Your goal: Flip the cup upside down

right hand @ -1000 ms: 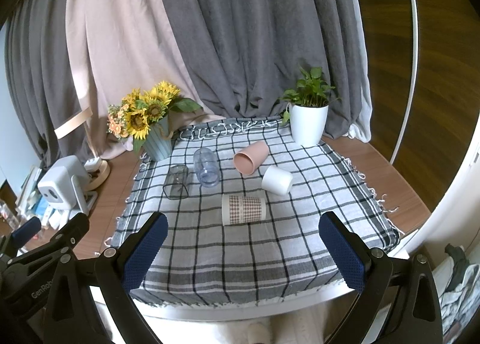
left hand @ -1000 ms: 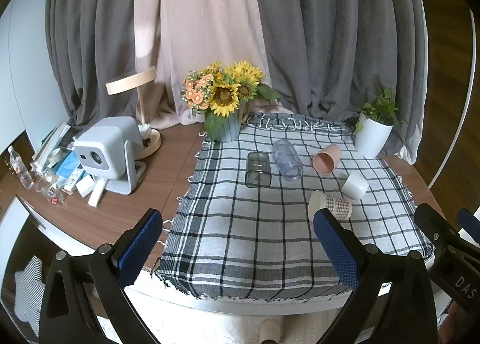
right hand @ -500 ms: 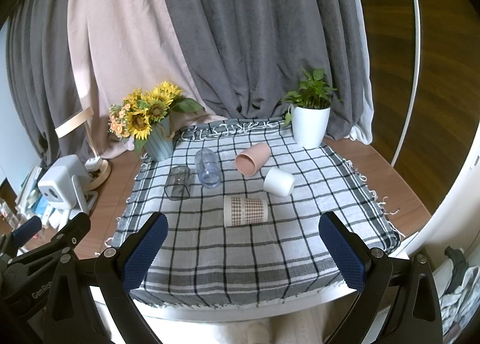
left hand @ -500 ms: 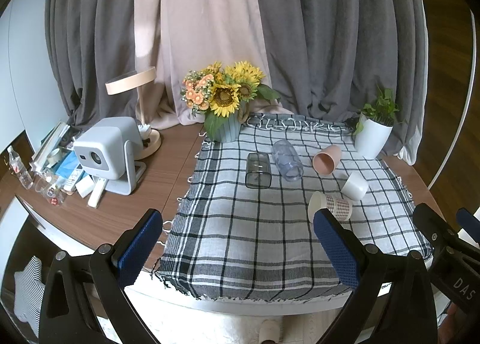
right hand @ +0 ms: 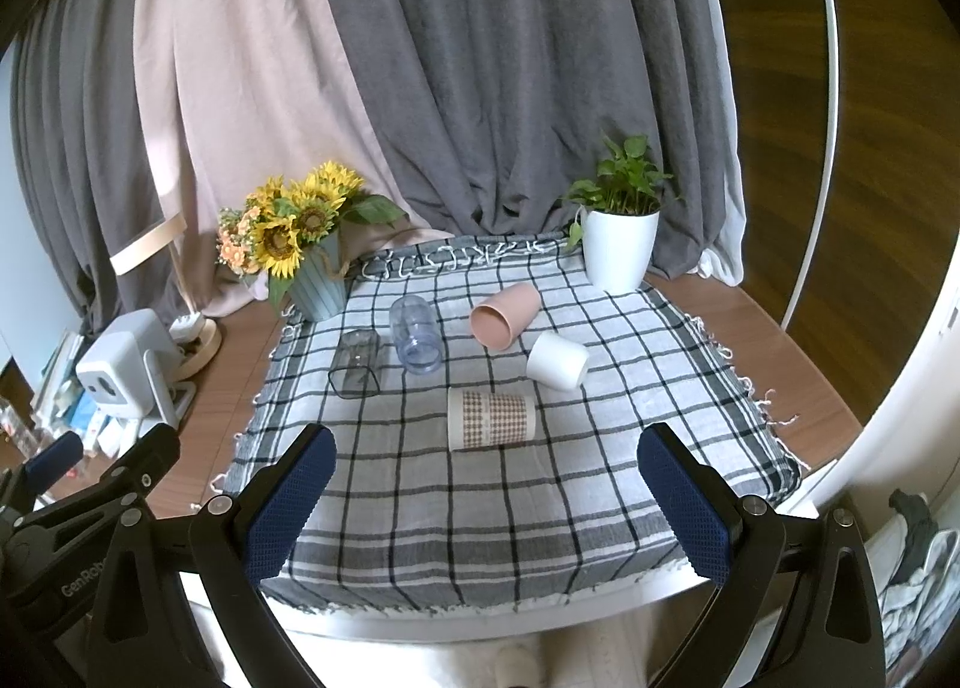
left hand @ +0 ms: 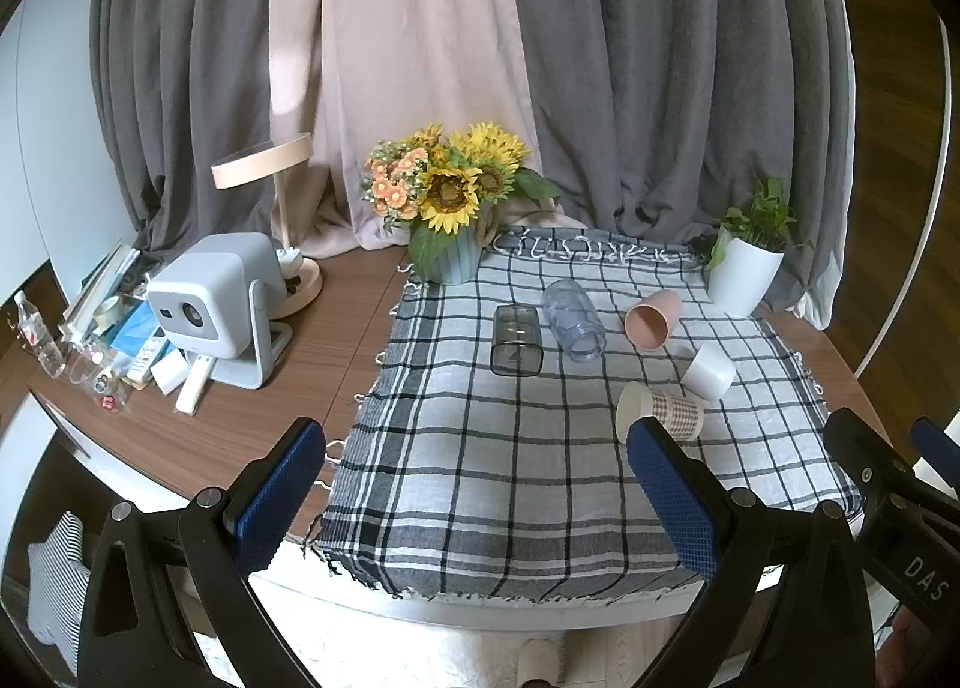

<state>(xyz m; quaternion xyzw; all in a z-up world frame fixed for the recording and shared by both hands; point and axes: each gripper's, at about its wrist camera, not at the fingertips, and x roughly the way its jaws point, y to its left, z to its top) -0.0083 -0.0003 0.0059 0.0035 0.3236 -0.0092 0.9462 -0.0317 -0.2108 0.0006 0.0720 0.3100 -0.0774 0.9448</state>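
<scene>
Grey curtains back a tabletop (right hand: 780,340) with a checked cloth (right hand: 480,496) where five cups lie toppled. Both the left hand-held gripper (left hand: 474,484) and right hand-held gripper (right hand: 486,496) hover wide open, empty; reaching is next, probably toward the patterned cup (right hand: 491,419), nearest.

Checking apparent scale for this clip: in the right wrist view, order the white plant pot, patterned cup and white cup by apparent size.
1. white plant pot
2. patterned cup, nearly as large; being nearer inflates it, so unsure
3. white cup
</scene>
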